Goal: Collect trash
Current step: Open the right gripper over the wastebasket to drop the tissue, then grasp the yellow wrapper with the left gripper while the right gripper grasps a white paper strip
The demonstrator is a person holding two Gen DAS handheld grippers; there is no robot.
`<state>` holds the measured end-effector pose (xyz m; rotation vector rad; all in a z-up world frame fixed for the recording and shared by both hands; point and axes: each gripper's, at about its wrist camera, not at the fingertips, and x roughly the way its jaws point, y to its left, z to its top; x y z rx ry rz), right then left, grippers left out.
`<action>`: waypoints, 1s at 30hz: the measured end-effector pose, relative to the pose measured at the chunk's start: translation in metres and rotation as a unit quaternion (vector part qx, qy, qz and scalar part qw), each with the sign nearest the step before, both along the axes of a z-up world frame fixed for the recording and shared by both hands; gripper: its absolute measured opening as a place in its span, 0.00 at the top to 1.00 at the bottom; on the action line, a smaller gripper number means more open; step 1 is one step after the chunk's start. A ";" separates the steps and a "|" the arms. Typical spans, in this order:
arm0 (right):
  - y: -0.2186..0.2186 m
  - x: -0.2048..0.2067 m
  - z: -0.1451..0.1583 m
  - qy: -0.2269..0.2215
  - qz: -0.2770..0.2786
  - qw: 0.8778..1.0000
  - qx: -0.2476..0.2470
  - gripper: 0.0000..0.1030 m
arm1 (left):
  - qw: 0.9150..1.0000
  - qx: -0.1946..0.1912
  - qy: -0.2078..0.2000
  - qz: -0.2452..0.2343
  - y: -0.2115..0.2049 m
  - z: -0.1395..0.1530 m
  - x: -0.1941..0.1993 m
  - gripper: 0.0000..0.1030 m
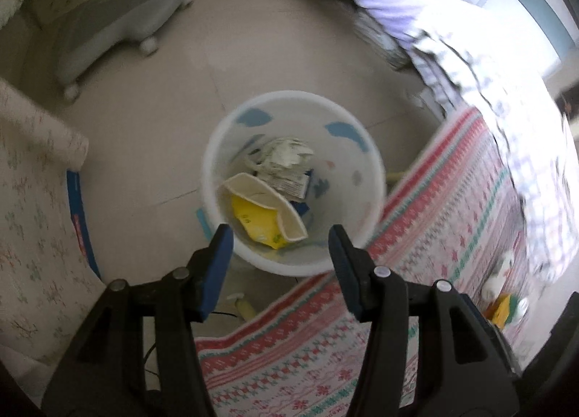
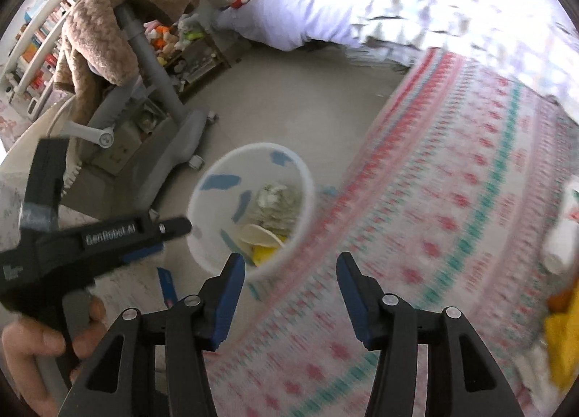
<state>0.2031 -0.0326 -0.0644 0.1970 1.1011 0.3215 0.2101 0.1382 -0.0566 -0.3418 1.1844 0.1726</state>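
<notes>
The white bin (image 1: 293, 182), standing on the floor (image 1: 202, 62) just beside the edge of the patterned bedspread (image 1: 452, 221), is taken as the landmark. Inside it, trash already collected can be seen: a yellow packet (image 1: 258, 218), a cream curved piece (image 1: 278, 207) lying over that packet, and crumpled printed paper (image 1: 286, 164) behind both. The left claw (image 1: 280, 236) is held above the bin's near rim with its jaws released and nothing between them. The right claw (image 2: 289, 265) is likewise released and empty, poised over the near rim where the bin meets the bedspread. In the right wrist view the left tool (image 2: 90, 236) is seen to the left of the bin, gripped by a hand (image 2: 39, 344). More items that may be trash are glimpsed on the bedspread well apart from the bin, toward the right edge: something yellow (image 2: 562, 344) and a white object (image 2: 564, 229), both too blurred to be identified. It is judged that the next piece is to be fetched from there. Several risks can be named. The bedspread could be snagged by a claw closed too low, since the fabric lies loose around the items. The light bin could be knocked over if a claw is swung across its rim. A flat packet could be pinched poorly and dropped on the floor short of the bin.
</notes>
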 end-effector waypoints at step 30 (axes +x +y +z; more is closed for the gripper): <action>-0.297 -0.127 0.003 0.055 -0.249 0.967 0.004 0.45 | 0.916 -0.021 0.036 -0.398 -0.334 -0.032 -0.031 0.21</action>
